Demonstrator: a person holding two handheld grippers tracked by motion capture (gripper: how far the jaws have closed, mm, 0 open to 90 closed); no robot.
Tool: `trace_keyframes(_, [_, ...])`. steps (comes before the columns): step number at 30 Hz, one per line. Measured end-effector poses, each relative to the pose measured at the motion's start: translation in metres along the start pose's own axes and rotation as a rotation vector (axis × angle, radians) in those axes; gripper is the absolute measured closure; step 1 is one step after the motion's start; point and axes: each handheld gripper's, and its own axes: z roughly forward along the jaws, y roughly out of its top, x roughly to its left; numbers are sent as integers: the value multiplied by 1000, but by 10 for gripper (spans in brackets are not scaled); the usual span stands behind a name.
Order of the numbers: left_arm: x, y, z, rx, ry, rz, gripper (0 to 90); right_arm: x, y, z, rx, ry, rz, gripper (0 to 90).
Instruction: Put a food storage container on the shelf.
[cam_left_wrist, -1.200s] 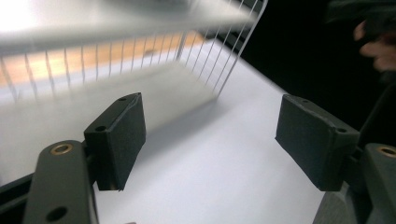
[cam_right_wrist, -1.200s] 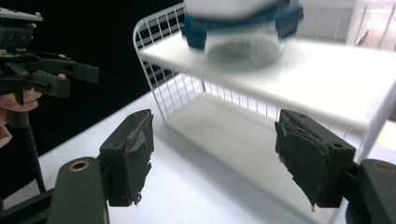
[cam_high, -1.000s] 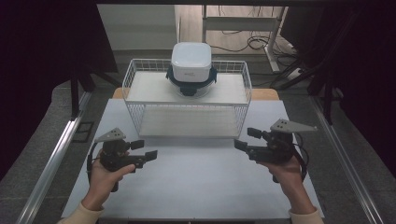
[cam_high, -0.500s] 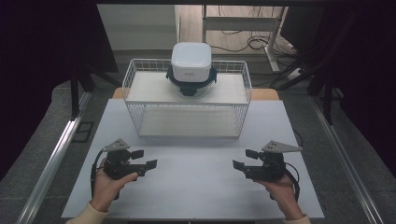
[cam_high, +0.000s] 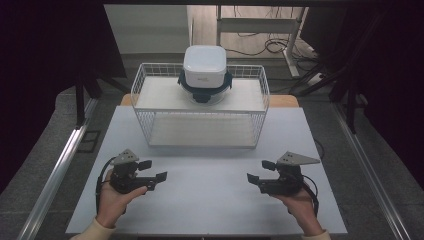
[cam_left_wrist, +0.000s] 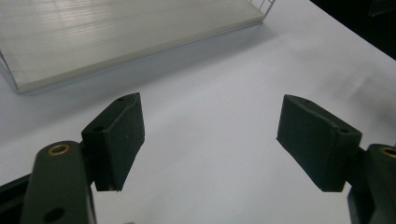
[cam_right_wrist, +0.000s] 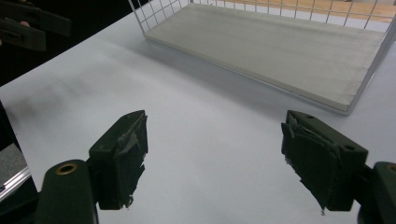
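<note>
White worktop, wire basket with boxy appliance untouched; left claw and right claw apart, empty, right just widening: work unstarted.

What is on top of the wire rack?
A white box on a dark base sits on the wire rack, on its upper shelf. The lower shelf looks bare. The box's contents are hidden.

White surface with a wire basket

The wire basket is set on the white surface, at the frame's upper middle.
</note>
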Motion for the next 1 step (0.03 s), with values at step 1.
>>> trace_keyframes(1, [0, 0, 0, -1, 4, 5, 218, 1, 0, 0, 2, 0, -7, 215])
